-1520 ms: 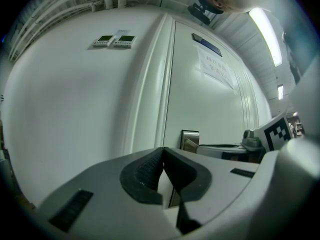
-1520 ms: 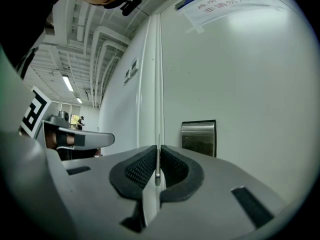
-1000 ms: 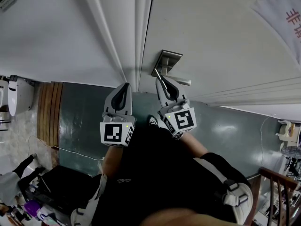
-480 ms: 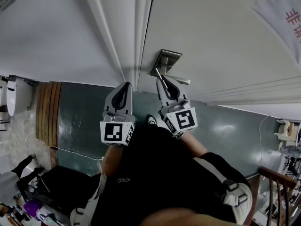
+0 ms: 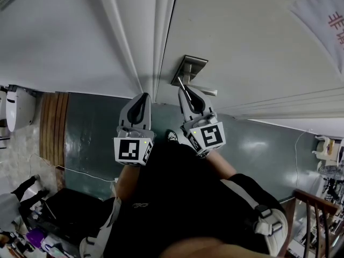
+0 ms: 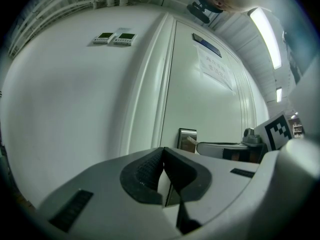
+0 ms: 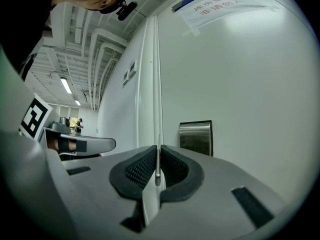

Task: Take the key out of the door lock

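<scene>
A: Where is the thin silver key (image 5: 181,84) to be found?

B: It is pinched between the dark ribbed pads (image 7: 142,166) of the right gripper (image 5: 187,92). In the right gripper view the key (image 7: 157,166) is seen edge-on, with its tip standing out past the pads.

A: And how is it placed against the rectangular brushed-metal lock plate (image 5: 191,69)?

B: In the head view the tip is pointed up at the plate's lower corner. In the right gripper view the plate (image 7: 196,136) is shown off to the right of the key, on the flat white door (image 5: 242,36). Contact between the two cannot be made out.

A: What is held by the left gripper (image 5: 142,97)?

B: Nothing is held. In the left gripper view its pads (image 6: 150,166) are pressed together at the tips with nothing caught between them. It is held level just beside the right gripper and aimed at the white door frame (image 5: 153,47), left of the lock plate (image 6: 187,139)
</scene>
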`<state>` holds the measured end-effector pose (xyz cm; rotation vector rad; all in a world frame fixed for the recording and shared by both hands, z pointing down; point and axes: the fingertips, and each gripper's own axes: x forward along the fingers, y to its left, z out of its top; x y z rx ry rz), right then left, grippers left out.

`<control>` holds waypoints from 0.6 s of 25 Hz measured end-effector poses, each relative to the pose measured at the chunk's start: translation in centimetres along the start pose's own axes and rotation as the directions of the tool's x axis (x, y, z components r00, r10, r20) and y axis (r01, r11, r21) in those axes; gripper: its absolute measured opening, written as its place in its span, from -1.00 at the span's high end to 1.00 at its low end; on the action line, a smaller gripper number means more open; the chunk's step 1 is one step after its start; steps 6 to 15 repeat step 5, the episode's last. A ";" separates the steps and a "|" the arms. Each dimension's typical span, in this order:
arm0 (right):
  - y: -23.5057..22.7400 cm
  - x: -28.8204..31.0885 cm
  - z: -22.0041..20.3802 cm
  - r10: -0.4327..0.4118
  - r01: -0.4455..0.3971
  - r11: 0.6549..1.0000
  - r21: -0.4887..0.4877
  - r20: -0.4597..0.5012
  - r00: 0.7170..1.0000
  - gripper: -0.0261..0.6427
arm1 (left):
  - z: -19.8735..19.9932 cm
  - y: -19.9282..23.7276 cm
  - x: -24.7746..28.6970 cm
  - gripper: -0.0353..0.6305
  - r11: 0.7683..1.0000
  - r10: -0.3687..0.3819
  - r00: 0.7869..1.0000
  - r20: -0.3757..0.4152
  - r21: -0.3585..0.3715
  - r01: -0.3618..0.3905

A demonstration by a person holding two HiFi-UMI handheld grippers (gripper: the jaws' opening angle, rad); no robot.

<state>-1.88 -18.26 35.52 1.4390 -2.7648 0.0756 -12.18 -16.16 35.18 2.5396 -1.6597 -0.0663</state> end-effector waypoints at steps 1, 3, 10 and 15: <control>0.0 0.0 0.0 -0.001 0.001 1.000 0.000 0.002 1.000 0.83 | 0.0 0.0 0.0 0.82 1.000 0.000 1.000 -0.001 -0.001 0.000; 0.0 0.0 0.1 -0.005 0.005 1.000 0.006 0.002 1.000 0.83 | 0.0 0.0 0.0 0.82 1.000 0.001 1.000 -0.001 -0.001 -0.001; -0.1 -0.1 0.1 -0.007 0.007 1.000 0.011 0.002 1.000 0.83 | 0.0 0.1 0.1 0.82 1.000 0.003 1.000 0.001 -0.001 -0.003; -0.1 -0.1 0.1 -0.007 0.007 1.000 0.011 0.002 1.000 0.83 | 0.0 0.1 0.1 0.82 1.000 0.003 1.000 0.001 -0.001 -0.003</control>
